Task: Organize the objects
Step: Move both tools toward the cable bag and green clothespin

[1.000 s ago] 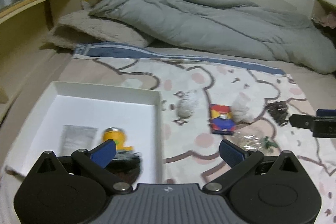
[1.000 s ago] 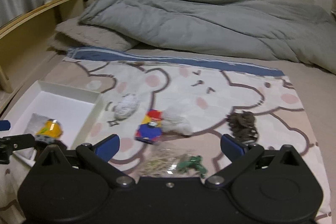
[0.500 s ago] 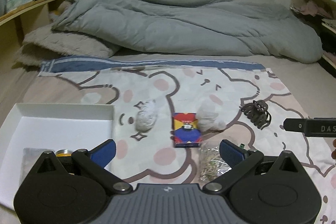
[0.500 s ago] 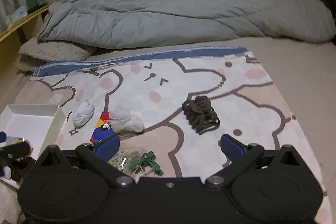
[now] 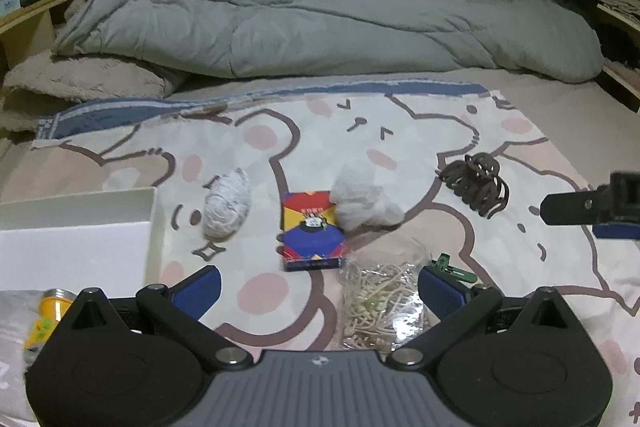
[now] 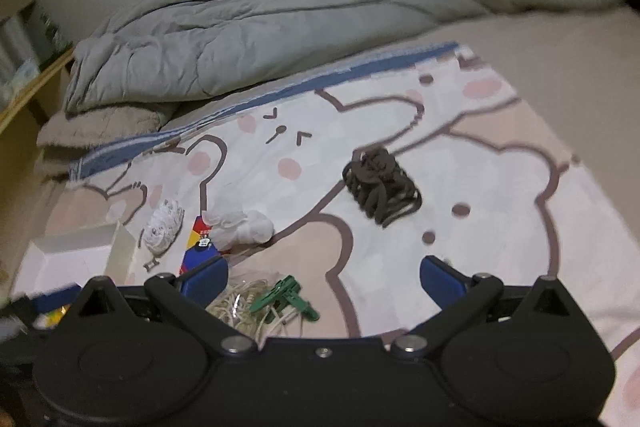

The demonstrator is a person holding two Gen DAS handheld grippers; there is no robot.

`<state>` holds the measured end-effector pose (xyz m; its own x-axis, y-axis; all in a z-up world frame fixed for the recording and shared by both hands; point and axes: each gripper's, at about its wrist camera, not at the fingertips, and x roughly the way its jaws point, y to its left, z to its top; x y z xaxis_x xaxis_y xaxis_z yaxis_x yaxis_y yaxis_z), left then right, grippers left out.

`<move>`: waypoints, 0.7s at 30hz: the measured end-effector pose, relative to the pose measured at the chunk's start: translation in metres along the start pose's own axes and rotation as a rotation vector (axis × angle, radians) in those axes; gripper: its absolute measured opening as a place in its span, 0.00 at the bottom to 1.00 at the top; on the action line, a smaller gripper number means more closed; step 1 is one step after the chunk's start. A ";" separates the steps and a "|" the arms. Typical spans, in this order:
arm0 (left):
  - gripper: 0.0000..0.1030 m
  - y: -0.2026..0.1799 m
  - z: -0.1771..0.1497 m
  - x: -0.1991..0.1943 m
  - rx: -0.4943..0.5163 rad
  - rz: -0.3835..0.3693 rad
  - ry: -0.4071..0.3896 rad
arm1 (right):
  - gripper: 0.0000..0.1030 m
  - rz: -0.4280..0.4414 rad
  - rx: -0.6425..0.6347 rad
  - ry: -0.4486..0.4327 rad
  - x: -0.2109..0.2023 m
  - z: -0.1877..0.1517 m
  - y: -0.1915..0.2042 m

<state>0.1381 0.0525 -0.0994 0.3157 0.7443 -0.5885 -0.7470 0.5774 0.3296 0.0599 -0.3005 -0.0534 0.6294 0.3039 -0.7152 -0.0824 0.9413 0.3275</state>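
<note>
Swinging away from the box [image 5: 80, 239], my left gripper [image 5: 318, 285] now hangs wide and empty, card pack [image 5: 312, 231] just ahead. From the right, my wide, empty right gripper [image 6: 324, 277] faces the hair claw [image 6: 380, 187]; next I reach and close on it.
</note>
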 end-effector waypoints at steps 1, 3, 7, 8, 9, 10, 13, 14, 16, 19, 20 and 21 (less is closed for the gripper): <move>1.00 -0.002 -0.001 0.004 -0.008 -0.002 0.003 | 1.00 0.008 0.029 0.013 0.003 -0.001 -0.003; 1.00 -0.006 -0.003 0.010 -0.015 -0.015 0.007 | 1.00 0.000 0.084 0.026 0.007 -0.002 -0.008; 1.00 -0.014 -0.007 0.023 -0.022 -0.032 0.011 | 1.00 0.006 0.138 0.052 0.014 -0.006 -0.010; 1.00 -0.015 -0.008 0.027 -0.022 -0.036 0.014 | 1.00 0.000 0.152 0.059 0.015 -0.007 -0.011; 1.00 -0.016 -0.009 0.030 -0.024 -0.040 0.018 | 0.96 0.002 0.170 0.064 0.017 -0.008 -0.011; 1.00 -0.017 -0.010 0.034 -0.031 -0.037 0.026 | 0.88 0.009 0.193 0.070 0.019 -0.009 -0.013; 1.00 -0.020 -0.010 0.046 -0.044 -0.025 0.055 | 0.72 0.007 0.252 0.119 0.030 -0.012 -0.015; 1.00 -0.021 -0.010 0.050 -0.050 -0.024 0.062 | 0.63 -0.003 0.257 0.137 0.035 -0.012 -0.014; 1.00 -0.022 -0.011 0.056 -0.061 -0.019 0.074 | 0.49 -0.018 0.261 0.170 0.043 -0.014 -0.013; 0.99 -0.024 -0.012 0.061 -0.050 -0.023 0.088 | 0.35 -0.016 0.299 0.223 0.053 -0.018 -0.015; 0.99 -0.024 -0.013 0.063 -0.044 -0.024 0.095 | 0.32 -0.019 0.301 0.233 0.055 -0.019 -0.015; 0.98 -0.024 -0.013 0.064 -0.039 -0.027 0.100 | 0.32 -0.021 0.299 0.239 0.056 -0.019 -0.014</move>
<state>0.1685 0.0822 -0.1550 0.2771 0.6904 -0.6683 -0.7619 0.5817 0.2850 0.0819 -0.2940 -0.1102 0.4276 0.3444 -0.8358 0.1797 0.8737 0.4520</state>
